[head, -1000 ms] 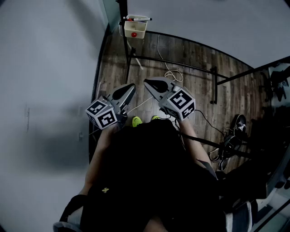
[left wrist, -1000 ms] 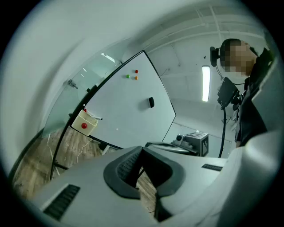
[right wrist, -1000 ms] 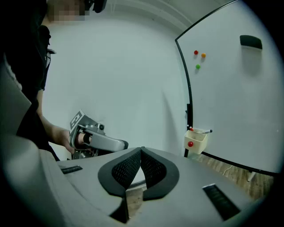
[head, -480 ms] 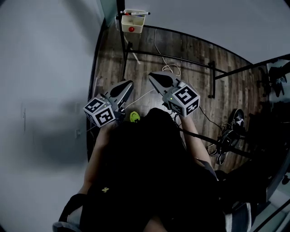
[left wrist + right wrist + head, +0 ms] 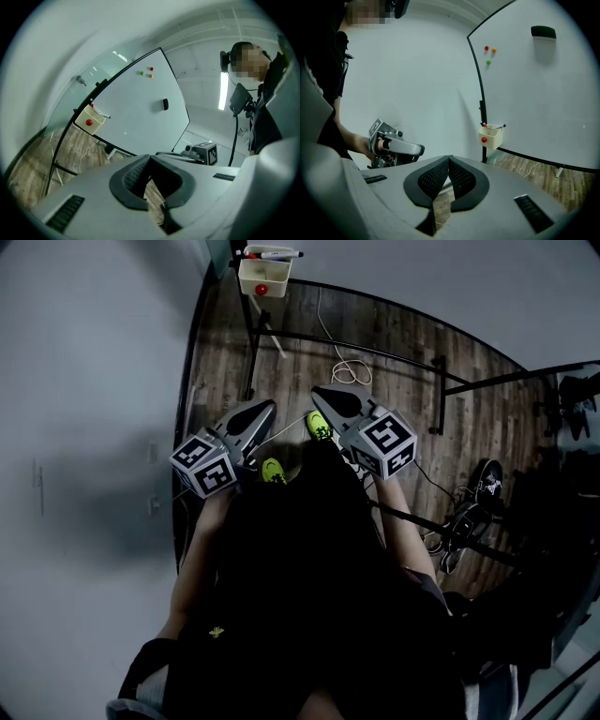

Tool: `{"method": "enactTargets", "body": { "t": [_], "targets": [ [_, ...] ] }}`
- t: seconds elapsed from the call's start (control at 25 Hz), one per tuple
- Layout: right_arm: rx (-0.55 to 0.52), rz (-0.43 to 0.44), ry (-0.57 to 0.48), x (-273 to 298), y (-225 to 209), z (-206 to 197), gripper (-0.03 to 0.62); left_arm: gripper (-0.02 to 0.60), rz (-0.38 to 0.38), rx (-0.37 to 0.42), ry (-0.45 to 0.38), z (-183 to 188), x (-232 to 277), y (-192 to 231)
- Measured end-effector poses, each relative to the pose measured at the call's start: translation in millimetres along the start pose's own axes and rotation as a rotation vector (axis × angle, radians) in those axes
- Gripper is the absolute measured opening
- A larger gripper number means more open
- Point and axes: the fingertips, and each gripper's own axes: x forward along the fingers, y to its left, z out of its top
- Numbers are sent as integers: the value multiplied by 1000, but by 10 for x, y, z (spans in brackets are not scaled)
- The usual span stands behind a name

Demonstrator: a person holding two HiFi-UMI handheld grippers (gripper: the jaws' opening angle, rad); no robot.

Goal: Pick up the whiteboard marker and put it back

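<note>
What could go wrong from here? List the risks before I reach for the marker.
1. A cable lies looped on the floor by the stand; a foot could catch on it.
2. The marker lies across the rim of the box with one end overhanging; a clumsy approach might knock it off.
3. The left claw and right claw are both shut and empty; one must open before closing in.

Your head view is dim: your dark clothing [image 5: 300, 596] reads as one black mass, and a soft shadow smudges the grey wall [image 5: 84, 493] at left. Both gripper views are brighter, and a ceiling light strip [image 5: 223, 91] glares in the left one. The wide-angle lenses bend straight lines and blacken the corners.
</note>
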Motion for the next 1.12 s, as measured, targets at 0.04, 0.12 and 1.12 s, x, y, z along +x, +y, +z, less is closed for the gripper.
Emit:
{"method": "enactTargets", "body": {
  "t": [0.04, 0.12, 1.12],
  "targets": [
    [-2, 13, -1, 19, -53, 11, 6, 14, 11, -3, -4, 3, 45, 26],
    [-15, 40, -1, 73, -169, 43, 6, 14, 39, -9, -23, 34, 131, 84],
    [-140, 324, -5, 683, -1692, 484, 6, 14, 332, -16, -188, 529, 1400, 600]
  ]
}}
